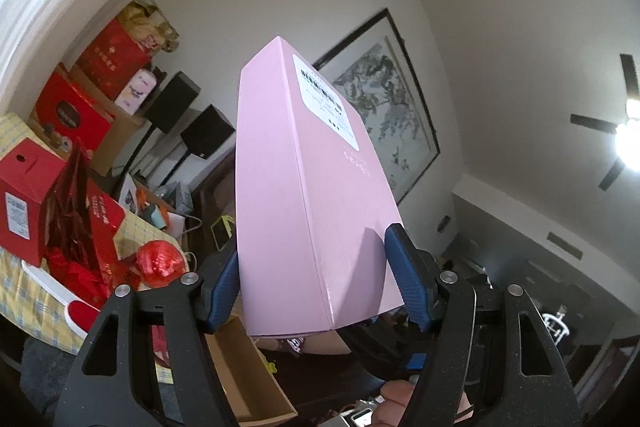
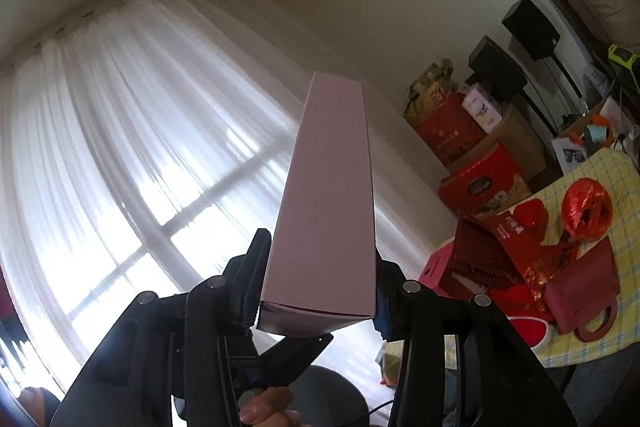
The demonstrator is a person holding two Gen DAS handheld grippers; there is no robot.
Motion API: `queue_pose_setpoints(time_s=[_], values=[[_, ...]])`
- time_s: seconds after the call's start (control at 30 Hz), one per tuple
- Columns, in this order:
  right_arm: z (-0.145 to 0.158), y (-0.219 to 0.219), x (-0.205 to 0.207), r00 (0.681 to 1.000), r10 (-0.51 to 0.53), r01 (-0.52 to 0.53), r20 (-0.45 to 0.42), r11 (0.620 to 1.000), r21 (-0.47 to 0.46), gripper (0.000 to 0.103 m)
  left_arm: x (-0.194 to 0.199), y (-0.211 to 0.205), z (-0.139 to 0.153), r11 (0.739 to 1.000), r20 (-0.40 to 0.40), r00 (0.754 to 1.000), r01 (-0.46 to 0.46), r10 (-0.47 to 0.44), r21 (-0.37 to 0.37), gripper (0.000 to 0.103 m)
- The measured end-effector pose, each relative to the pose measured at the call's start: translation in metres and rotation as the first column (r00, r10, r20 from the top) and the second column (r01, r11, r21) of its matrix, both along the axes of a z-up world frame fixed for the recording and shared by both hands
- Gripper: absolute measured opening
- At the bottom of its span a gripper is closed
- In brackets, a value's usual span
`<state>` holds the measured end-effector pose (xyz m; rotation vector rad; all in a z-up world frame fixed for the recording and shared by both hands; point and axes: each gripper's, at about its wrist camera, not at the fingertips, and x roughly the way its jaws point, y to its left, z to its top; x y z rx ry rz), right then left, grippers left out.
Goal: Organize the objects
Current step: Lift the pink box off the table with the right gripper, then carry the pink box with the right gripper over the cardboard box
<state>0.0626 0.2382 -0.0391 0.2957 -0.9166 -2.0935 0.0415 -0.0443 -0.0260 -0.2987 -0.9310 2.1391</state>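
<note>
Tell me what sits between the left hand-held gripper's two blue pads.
The tall pink cardboard box; the left hand-held gripper has its blue pads pressed on opposite sides, shown in the left wrist view.

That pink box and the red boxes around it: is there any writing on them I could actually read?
Nothing reads clearly.
Pink box: white barcode label and faint pale script below it, both too small.
Red boxes: gold characters and a dark round logo, blurred.
Red carton: white sticker, too small.

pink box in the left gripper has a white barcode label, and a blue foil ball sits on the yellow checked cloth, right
Not quite: the foil ball is red, not blue, as the left wrist view shows. The rest stands: the left gripper holds the pink box with its white barcode label, above the yellow checked cloth.
</note>
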Motion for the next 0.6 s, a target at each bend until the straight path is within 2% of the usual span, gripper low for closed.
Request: queue_pose_setpoints(time_s=[0.17, 0.3, 0.6], values=[[0.0, 0.018, 0.019, 0.999, -0.043, 0.043, -0.019, 0.999, 0.003, 0.045, 0.005, 0.02, 0.0, 0.999, -0.031, 0.998, 0.045, -0.046, -0.018, 0.066], [-0.013, 0.036, 0.029, 0.996, -0.08, 0.08, -0.027, 0.997, -0.003, 0.046, 0.007, 0.041, -0.007, 0.995, -0.031, 0.996, 0.082, -0.084, -0.049, 0.066], [-0.062, 0.095, 0.03, 0.994, -0.088, 0.095, 0.059, 0.989, -0.116, 0.046, 0.008, 0.097, -0.025, 0.979, 0.001, 0.99, 0.139, -0.14, -0.146, 0.065]])
